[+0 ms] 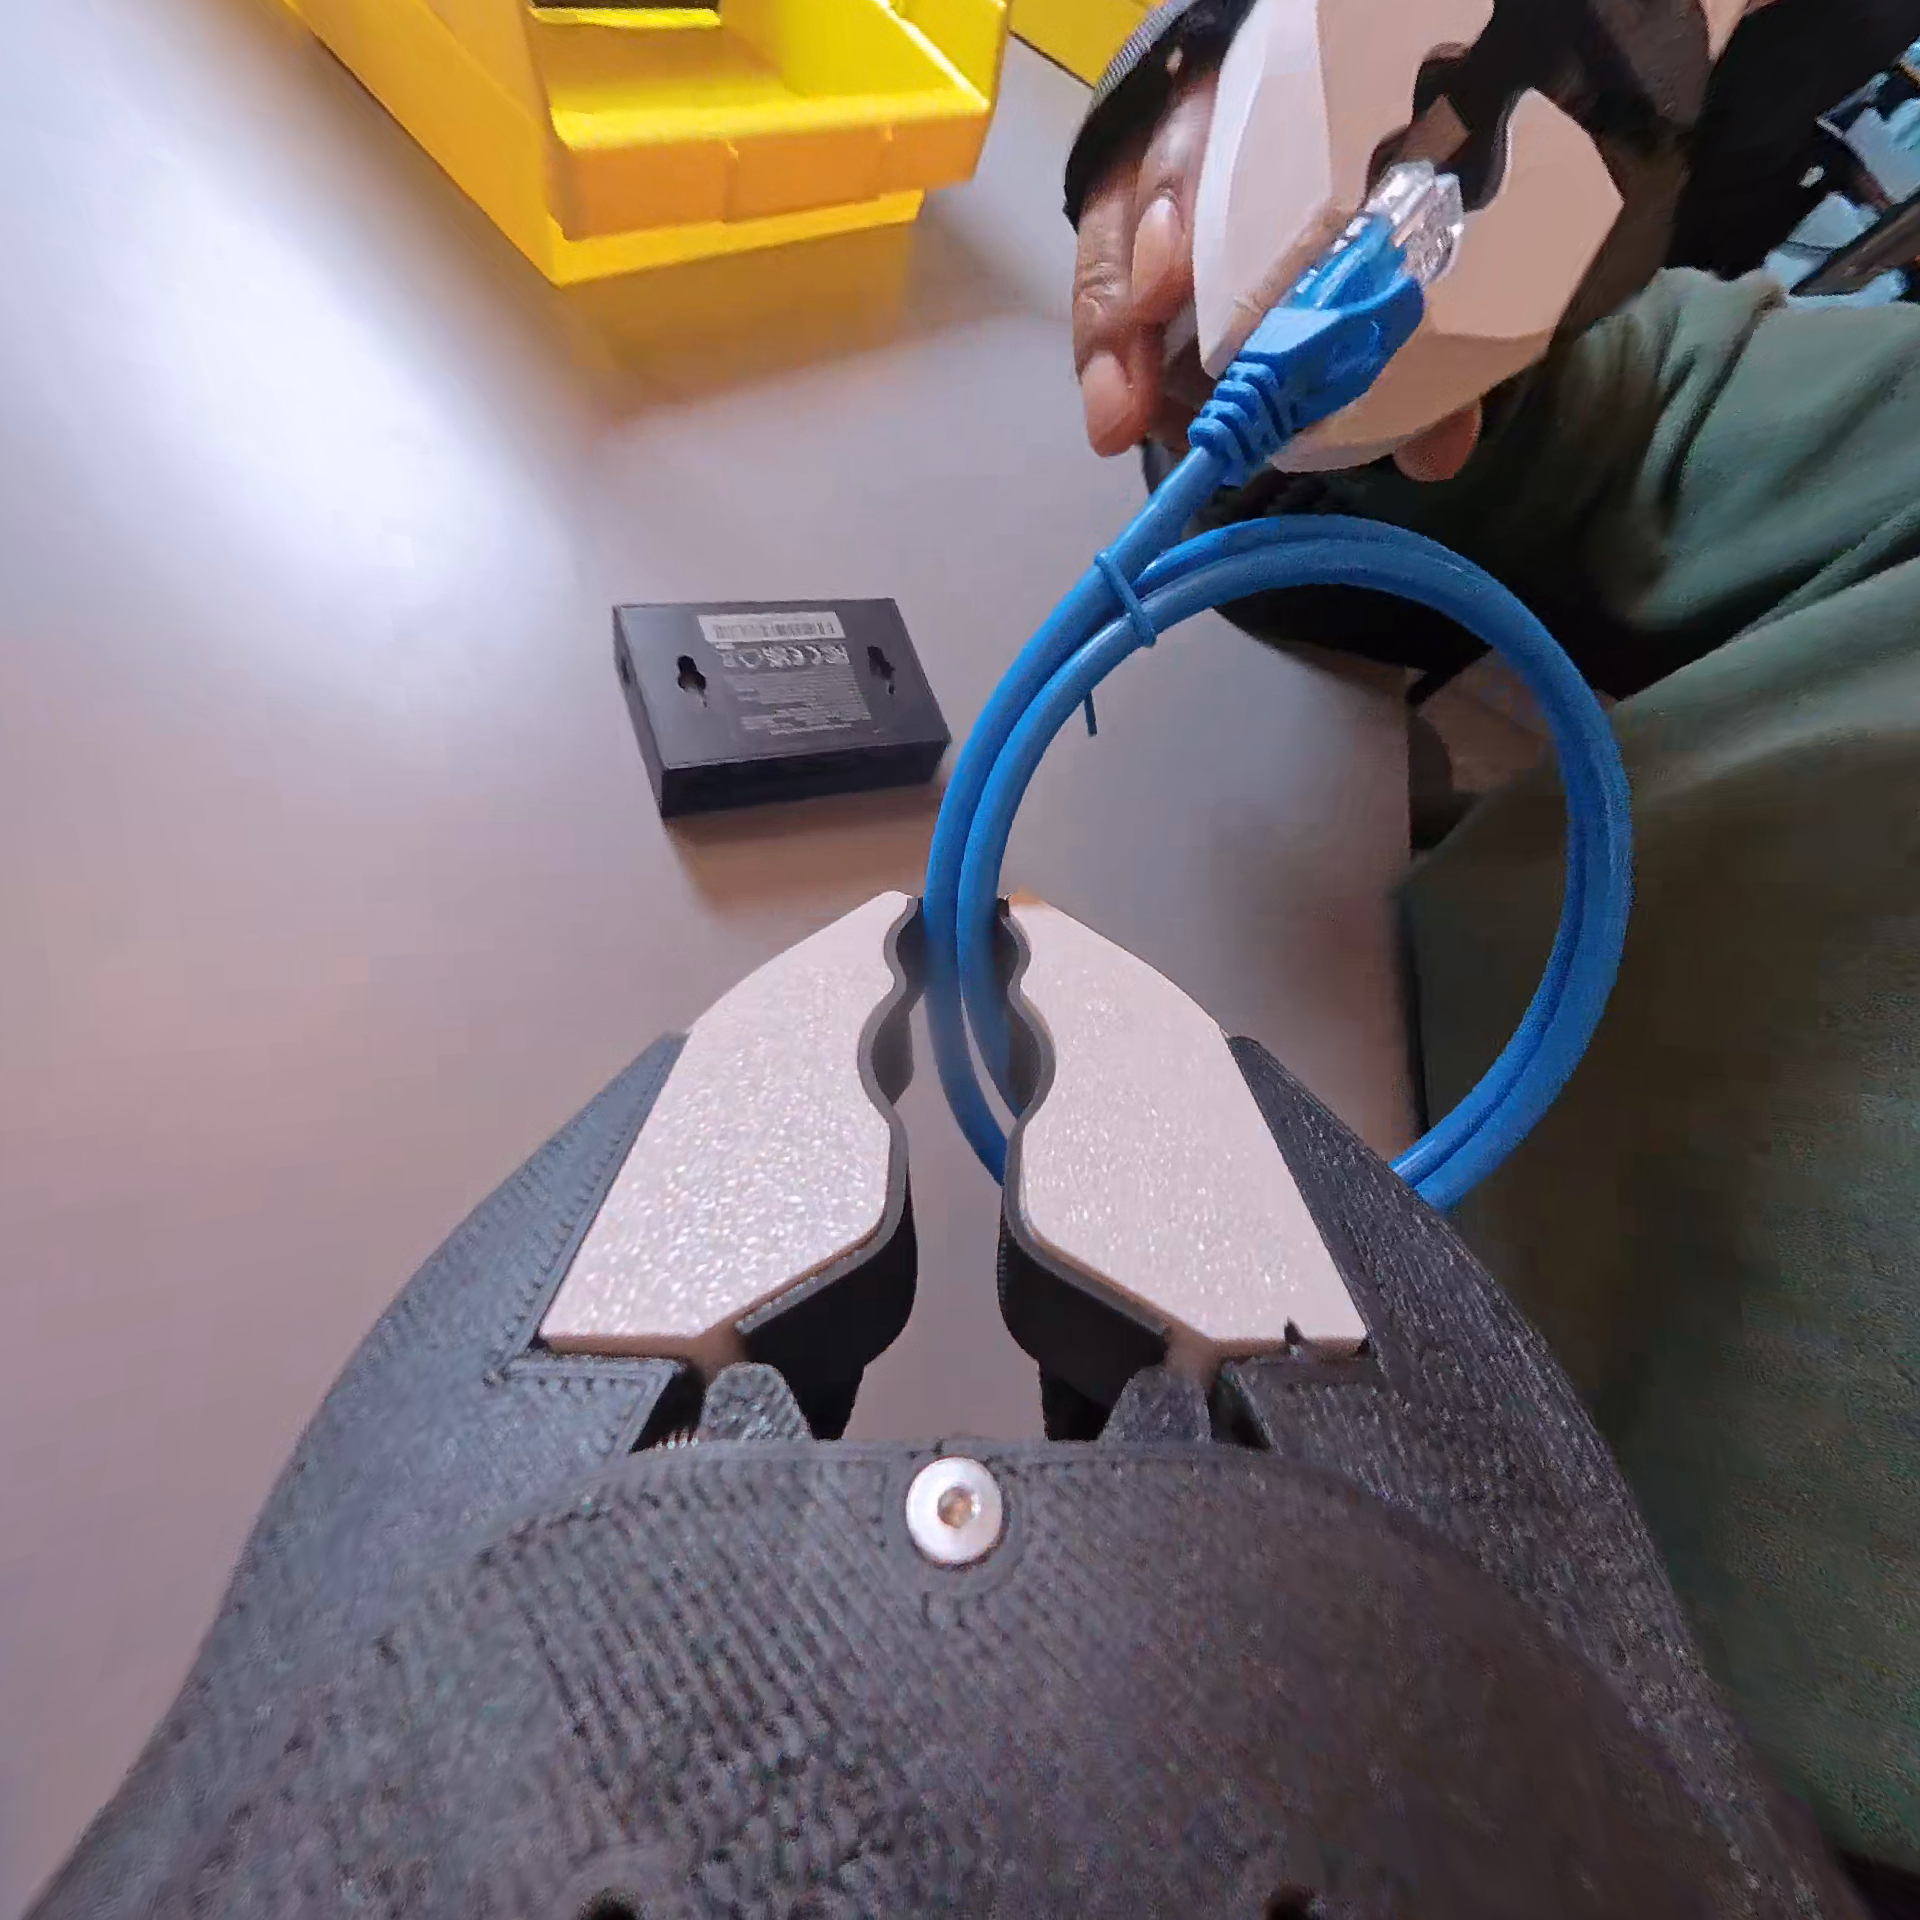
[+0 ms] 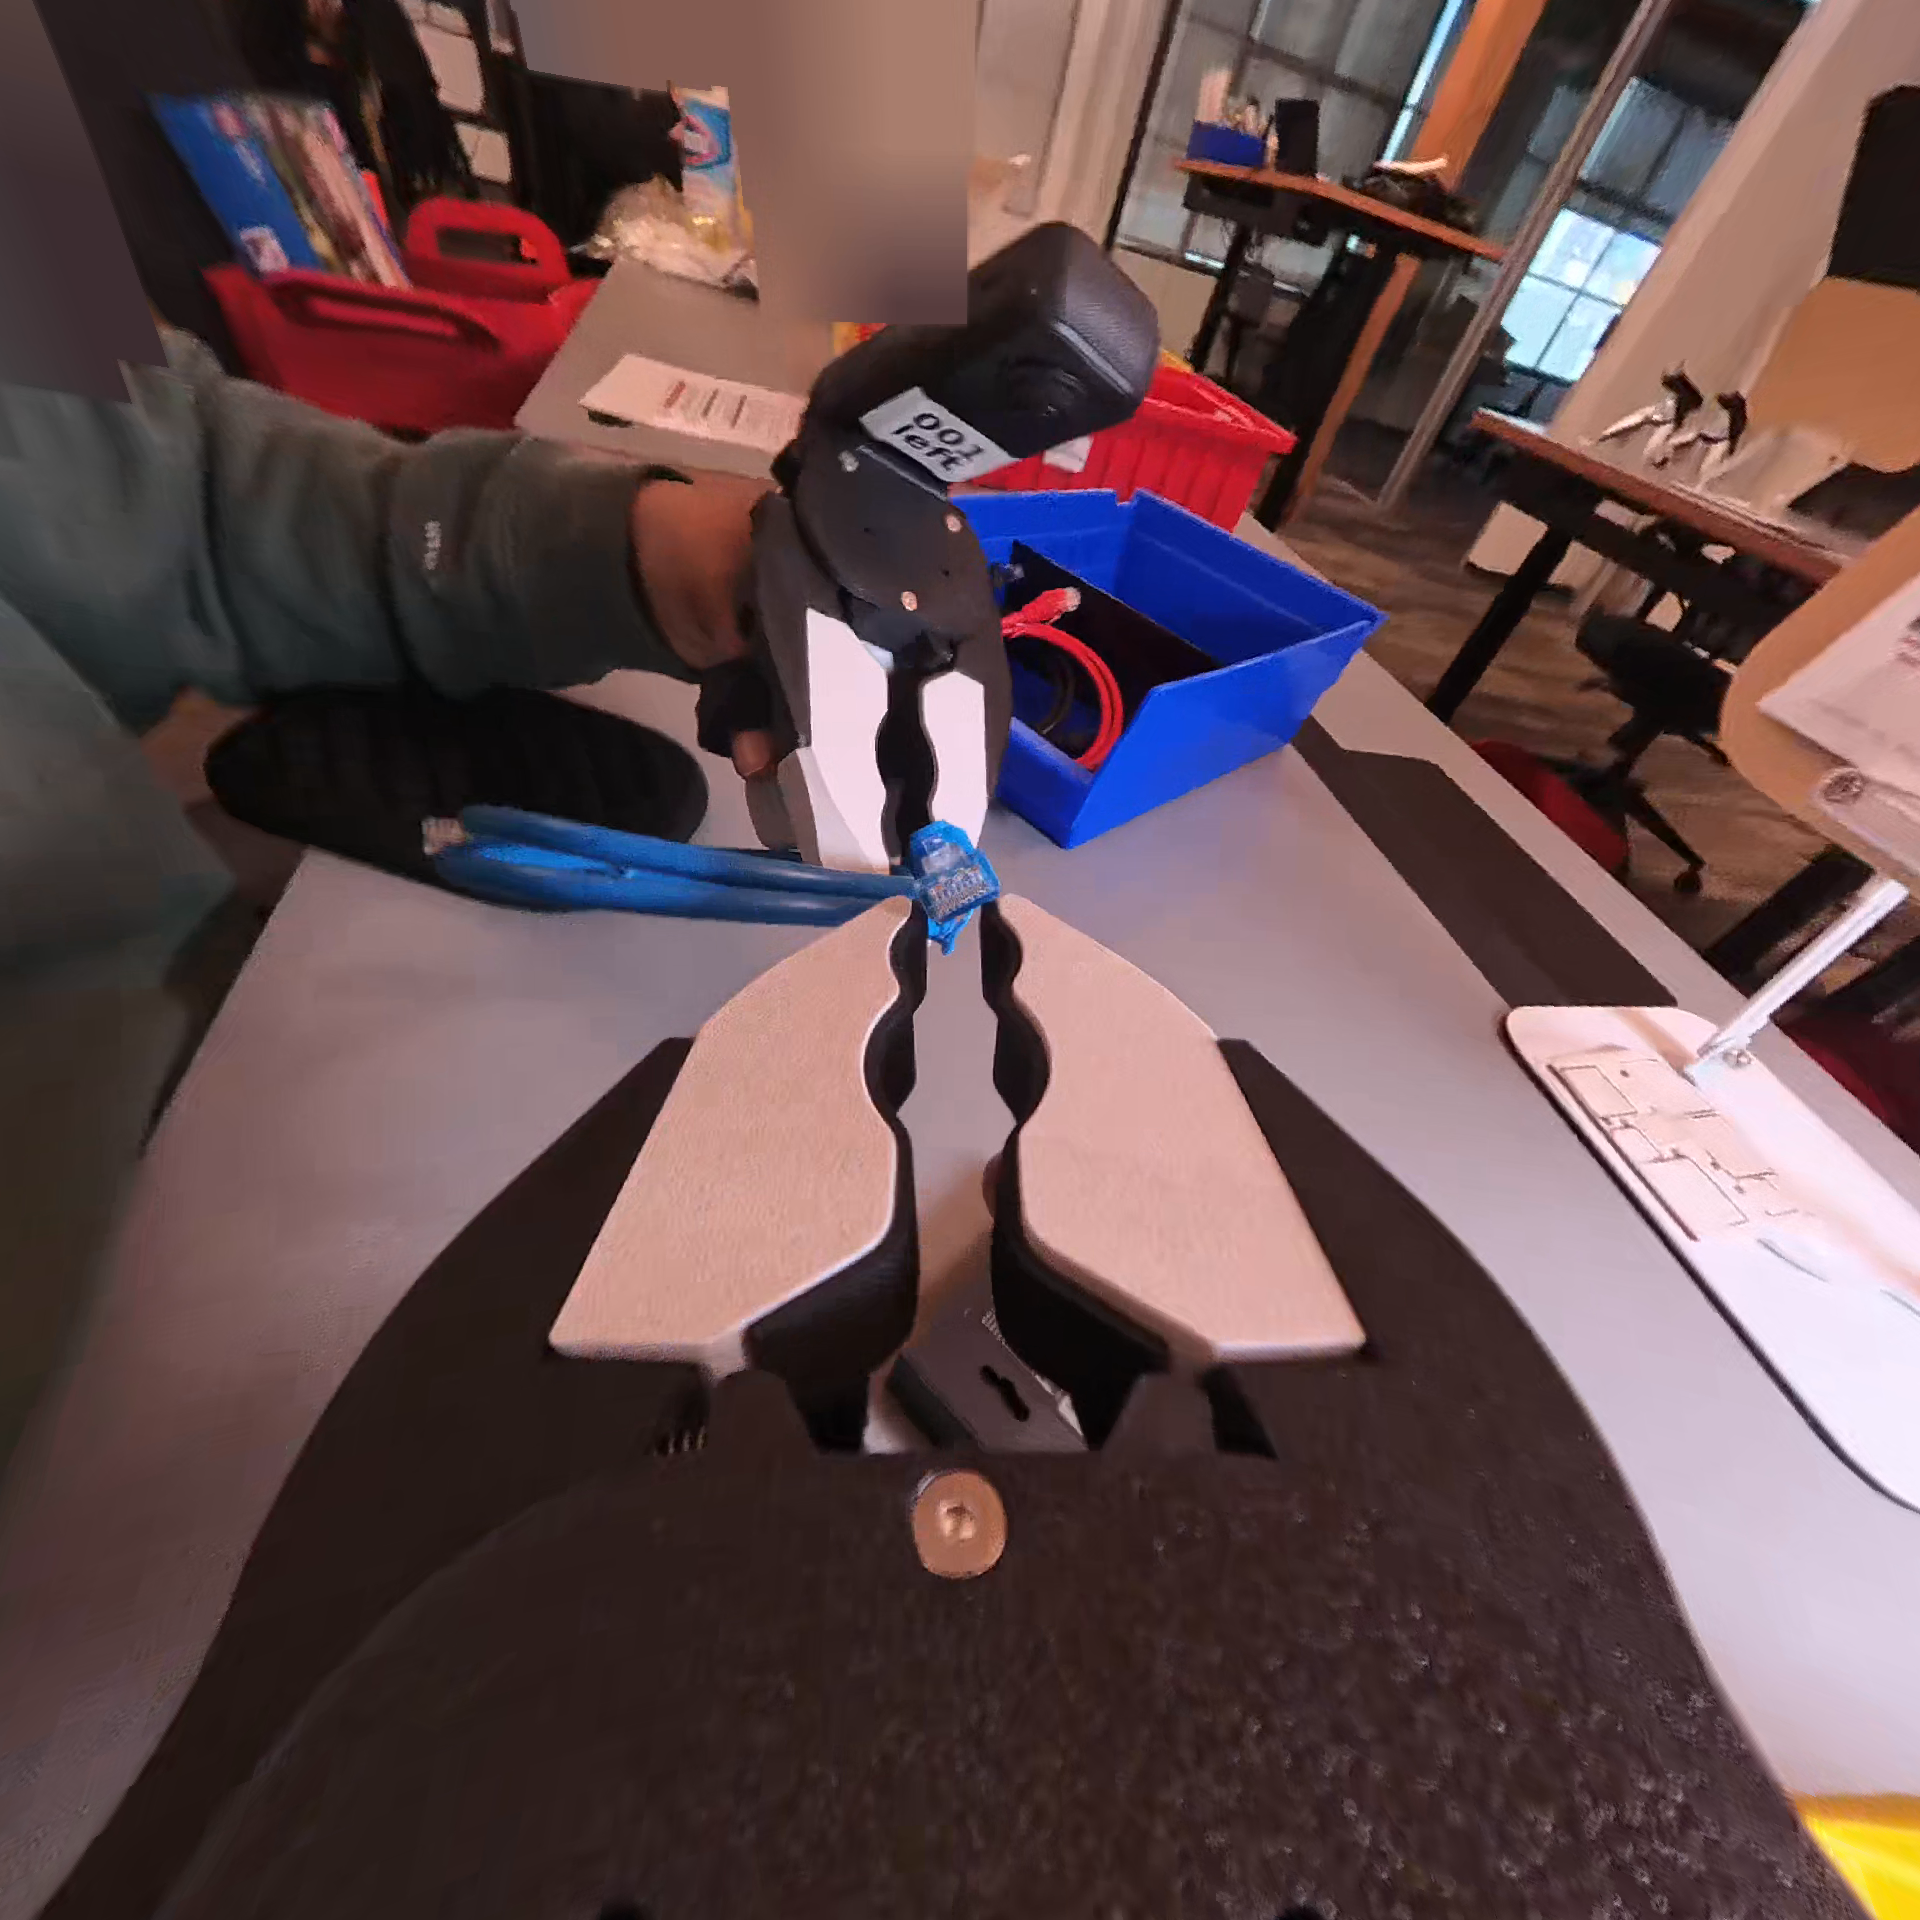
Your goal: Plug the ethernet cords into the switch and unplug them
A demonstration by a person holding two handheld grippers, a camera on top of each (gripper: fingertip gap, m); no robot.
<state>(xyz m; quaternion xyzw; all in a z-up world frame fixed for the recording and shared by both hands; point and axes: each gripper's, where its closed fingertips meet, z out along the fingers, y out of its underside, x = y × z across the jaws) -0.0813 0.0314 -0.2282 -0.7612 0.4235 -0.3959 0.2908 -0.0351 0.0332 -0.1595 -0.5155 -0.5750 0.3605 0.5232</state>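
Both claws grip blue cord (image 1: 1278,727) (switch (image 1: 779,701) apart).

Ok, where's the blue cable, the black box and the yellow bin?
blue cable (image 1: 1590,821): left wrist view, on its loop.
black box (image 1: 779,696): left wrist view, on its upturned underside.
yellow bin (image 1: 727,135): left wrist view, on its front wall.

An open-plan office or lab workspace is seen here. A grey table (image 2: 1299,997) is shown, with a blue parts bin (image 2: 1226,665) near its far edge, red totes (image 2: 384,343) stacked behind, and wood-topped desks (image 2: 1340,208) on black frames set before tall gridded windows (image 2: 1579,281). A rolling office chair (image 2: 1652,686) is parked beyond the table's right edge.
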